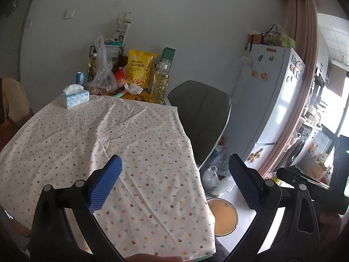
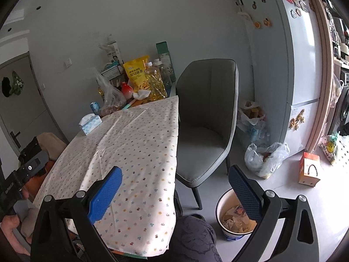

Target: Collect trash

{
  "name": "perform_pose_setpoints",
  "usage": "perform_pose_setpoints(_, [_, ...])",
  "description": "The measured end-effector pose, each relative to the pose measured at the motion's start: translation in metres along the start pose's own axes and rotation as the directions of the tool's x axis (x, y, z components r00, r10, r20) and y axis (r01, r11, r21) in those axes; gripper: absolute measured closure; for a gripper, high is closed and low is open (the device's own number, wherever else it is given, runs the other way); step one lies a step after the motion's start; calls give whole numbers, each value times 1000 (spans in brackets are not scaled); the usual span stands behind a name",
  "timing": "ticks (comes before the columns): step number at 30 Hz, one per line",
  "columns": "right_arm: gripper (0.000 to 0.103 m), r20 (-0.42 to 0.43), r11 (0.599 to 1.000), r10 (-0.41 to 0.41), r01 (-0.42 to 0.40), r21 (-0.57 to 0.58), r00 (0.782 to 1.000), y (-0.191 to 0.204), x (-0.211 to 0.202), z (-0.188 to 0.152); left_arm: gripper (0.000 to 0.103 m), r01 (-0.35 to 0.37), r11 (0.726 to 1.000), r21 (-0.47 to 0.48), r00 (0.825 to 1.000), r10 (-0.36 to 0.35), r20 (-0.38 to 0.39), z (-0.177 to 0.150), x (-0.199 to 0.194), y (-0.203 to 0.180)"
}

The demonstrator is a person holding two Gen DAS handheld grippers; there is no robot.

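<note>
The trash (image 2: pixel 236 219), crumpled paper scraps and wrappers, lies inside the bin (image 2: pixel 220 203) on the floor beside the table (image 2: pixel 135 144), near the chair (image 2: pixel 207 120). The spotted cloth on the table shows no scraps in front, so the collecting seems almost finished; only a crumpled tissue (image 1: pixel 133 88) among the groceries at the far end may remain. The left gripper (image 1: pixel 174 185) and the right gripper (image 2: pixel 174 187) both stand wide apart, holding nothing.
</note>
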State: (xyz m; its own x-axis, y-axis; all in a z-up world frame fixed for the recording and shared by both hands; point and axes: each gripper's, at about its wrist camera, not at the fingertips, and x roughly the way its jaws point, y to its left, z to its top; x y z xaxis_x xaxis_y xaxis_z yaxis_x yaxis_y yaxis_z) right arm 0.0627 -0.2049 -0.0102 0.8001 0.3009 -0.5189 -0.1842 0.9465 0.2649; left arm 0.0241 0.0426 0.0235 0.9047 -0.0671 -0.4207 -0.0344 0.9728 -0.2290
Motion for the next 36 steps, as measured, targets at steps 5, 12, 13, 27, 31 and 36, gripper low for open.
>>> perform_pose_setpoints(5, [7,-1,1000,4,-4,3,1000,-3,0,-1,6,-2,1000,7,1000,2,-7,-5,1,-1])
perform_pose_setpoints(12, [7,3,1000,5,-5,1,1000,-6,1,-11,6,-16,999,27,999,17,-32,-21,5,-2])
perform_pose_setpoints(13, [7,3,1000,6,-6,5,1000,-7,2,-14,6,-20,999,33,999,21,-38,-23,7,-2])
perform_pose_setpoints(27, [7,-20,1000,18,-18,4,1000,-7,17,-29,6,-33,999,8,999,33,-42,-30,7,6])
perform_pose_setpoints(31, [7,-29,1000,22,-22,-2,999,-4,18,-34,6,-34,999,9,999,34,-41,-29,8,7])
perform_pose_setpoints(36, [7,-27,1000,24,-24,0,999,-4,18,-36,6,-34,999,4,999,35,-41,-33,6,10])
